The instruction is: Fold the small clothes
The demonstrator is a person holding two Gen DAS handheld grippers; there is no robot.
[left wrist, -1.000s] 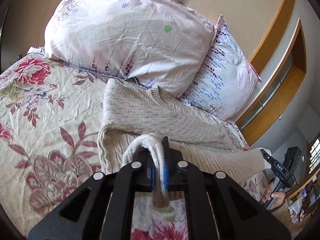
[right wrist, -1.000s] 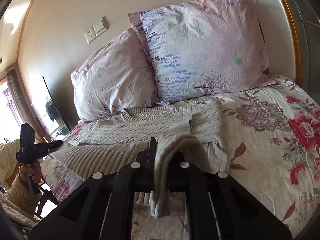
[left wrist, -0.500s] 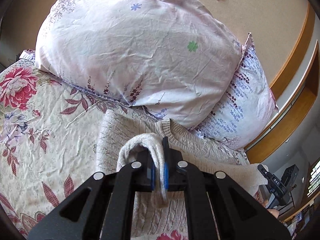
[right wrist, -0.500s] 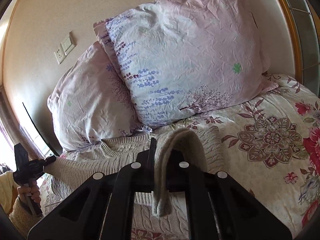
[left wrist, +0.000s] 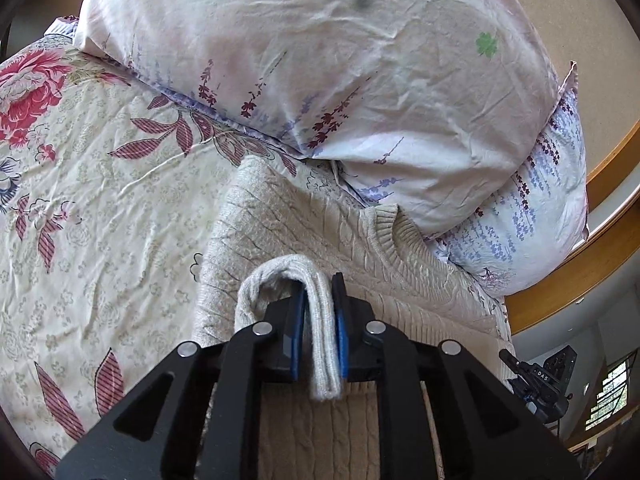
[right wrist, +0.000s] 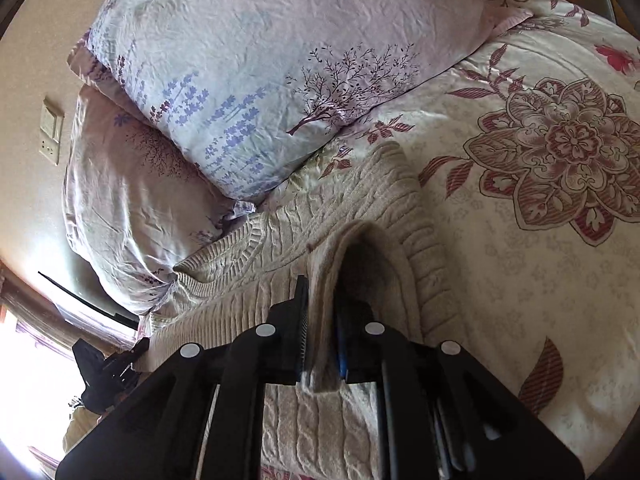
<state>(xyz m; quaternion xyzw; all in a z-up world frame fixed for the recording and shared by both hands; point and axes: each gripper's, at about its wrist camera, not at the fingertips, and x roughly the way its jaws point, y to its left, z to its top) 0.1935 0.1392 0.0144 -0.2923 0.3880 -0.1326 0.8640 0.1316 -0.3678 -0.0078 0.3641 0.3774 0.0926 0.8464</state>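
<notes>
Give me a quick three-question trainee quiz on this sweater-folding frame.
1. True or false: both grippers are shut on the beige knit sweater.
2. What does the sweater's ribbed collar lie nearest? A) pillows B) wall switch C) window
3. Fill in: the sweater lies on a ____-print bedspread.

Key: 1 true: left gripper and right gripper each pinch a fold. 2 A: the pillows. 3 floral.

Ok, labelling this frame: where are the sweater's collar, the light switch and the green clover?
sweater collar [left wrist: 404, 236], left wrist view, ribbed neckline.
light switch [right wrist: 52, 128], right wrist view, plate face.
green clover [left wrist: 486, 44], left wrist view, print centre on pillow.
</notes>
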